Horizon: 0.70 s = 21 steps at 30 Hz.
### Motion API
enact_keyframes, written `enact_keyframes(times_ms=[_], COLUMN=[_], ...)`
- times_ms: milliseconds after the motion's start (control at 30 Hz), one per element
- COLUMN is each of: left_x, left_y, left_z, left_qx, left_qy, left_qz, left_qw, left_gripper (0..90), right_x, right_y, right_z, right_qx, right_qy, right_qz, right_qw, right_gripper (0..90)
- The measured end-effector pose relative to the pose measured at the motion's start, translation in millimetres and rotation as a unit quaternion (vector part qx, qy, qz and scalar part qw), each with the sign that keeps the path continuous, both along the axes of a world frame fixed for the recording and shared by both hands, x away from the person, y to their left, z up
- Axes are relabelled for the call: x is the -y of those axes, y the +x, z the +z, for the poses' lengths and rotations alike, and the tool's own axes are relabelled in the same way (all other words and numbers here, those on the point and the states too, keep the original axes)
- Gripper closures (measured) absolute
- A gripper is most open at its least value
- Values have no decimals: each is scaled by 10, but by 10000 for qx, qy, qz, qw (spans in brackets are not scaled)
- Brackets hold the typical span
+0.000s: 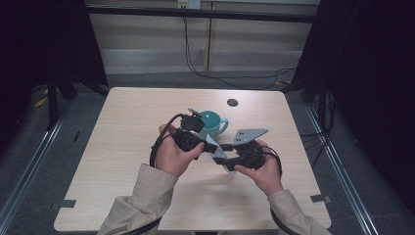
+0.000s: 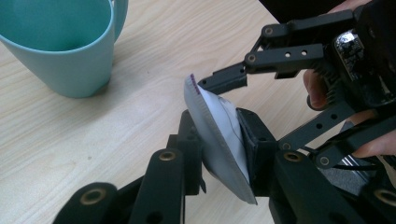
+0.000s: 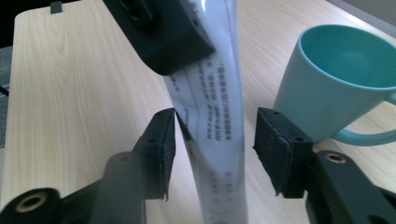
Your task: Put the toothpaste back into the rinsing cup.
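A small silvery-white packet point(image 2: 210, 116) with printed text stands on edge between the two pads of my left gripper point(image 2: 222, 142), which is shut on it. In the high view that gripper point(image 1: 208, 143) is held just above the table's middle, and the packet point(image 1: 219, 152) reaches toward my right gripper point(image 1: 226, 157). The right gripper point(image 3: 212, 149) has a pad on each side of the packet's point(image 3: 215, 116) lower part. Its left pad lies close against the packet and a gap shows at the right pad, so it stands open. A teal mug point(image 1: 211, 122) stands upright and empty just behind the left gripper.
The light wooden table point(image 1: 122, 161) has bare room on both sides of the hands. A small black round disc point(image 1: 232, 102) lies near the far edge behind the mug. Black cables point(image 1: 235, 78) trail across the floor beyond the table.
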<state>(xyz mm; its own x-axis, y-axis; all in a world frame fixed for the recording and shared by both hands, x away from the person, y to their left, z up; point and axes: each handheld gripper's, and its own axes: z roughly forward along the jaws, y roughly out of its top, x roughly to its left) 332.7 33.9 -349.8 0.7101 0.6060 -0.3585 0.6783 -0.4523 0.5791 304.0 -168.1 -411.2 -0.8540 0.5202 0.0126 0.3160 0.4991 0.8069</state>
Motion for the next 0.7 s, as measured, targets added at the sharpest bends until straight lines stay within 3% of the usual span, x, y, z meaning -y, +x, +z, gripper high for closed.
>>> enact_keyframes(times_ms=[100, 200, 300, 367, 533, 600, 700], left_x=[18, 37, 28, 16, -83, -134, -220], left_y=[-12, -21, -27, -28, -16, -12, -11], left_z=[7, 20, 31, 50, 90, 100, 93], left_qx=[-18, 157, 287, 461, 607, 721, 738], left_qy=[-32, 90, -79, -112, -419, -472, -622], left_qz=[-12, -140, -124, -212, -127, -62, -39], left_qw=[10000, 9997, 9995, 9987, 9972, 9963, 9953], left_gripper=[728, 725, 704, 674, 574, 517, 482], right_x=[-35, -65, -69, -51, -27, 8, 77], right_y=[13, 6, -5, -8, -5, 0, 15], right_z=[-28, -23, -3, 7, 18, 8, 17], right_qx=[-64, 43, 70, 27, 29, -17, -27], right_qy=[15, -137, -201, -9, -100, -49, 150], right_qz=[42, 91, 111, 117, 113, 45, -58], right_qw=[10000, 9999, 9997, 9999, 9999, 10000, 9999], right_gripper=[563, 601, 683, 719, 747, 750, 754])
